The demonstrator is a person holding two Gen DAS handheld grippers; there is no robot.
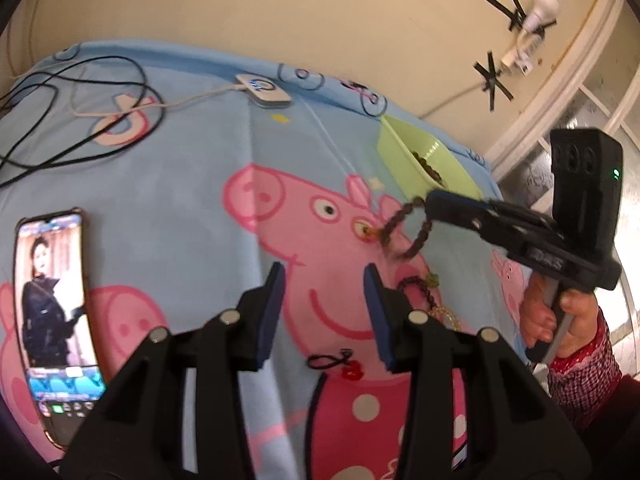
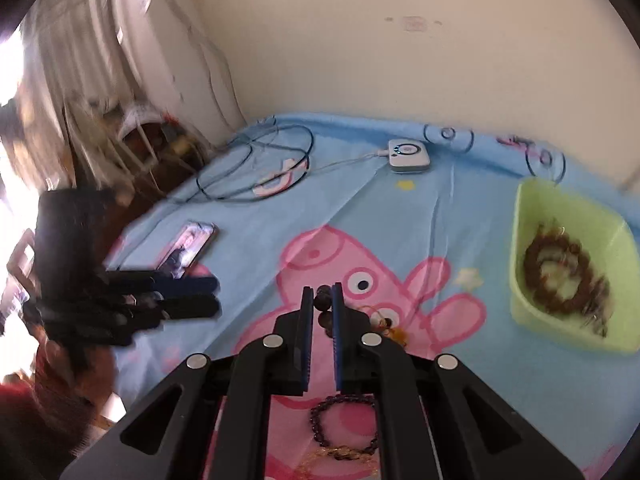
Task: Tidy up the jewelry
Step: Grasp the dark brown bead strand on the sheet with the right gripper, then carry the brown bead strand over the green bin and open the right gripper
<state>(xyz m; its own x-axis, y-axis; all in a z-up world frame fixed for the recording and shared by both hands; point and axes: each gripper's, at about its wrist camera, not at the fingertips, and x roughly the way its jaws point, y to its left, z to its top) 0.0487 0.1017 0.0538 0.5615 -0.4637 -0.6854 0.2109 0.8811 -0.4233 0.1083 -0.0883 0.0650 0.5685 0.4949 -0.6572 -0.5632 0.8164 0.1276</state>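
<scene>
Your right gripper has its fingers pinched tight on a brown bead bracelet. The bracelet hangs in the air above the bed, near its right edge. Your hand holds the gripper's handle.

Your left gripper has its fingers partly open. Nothing is between them.

A green tray sits by the right edge of the bed, near the far corner. It has brown bead bracelets inside. A purple bracelet and a gold chain lie on the sheet near your grippers. A small black and red piece lies there too. A phone lies by the left edge.
</scene>
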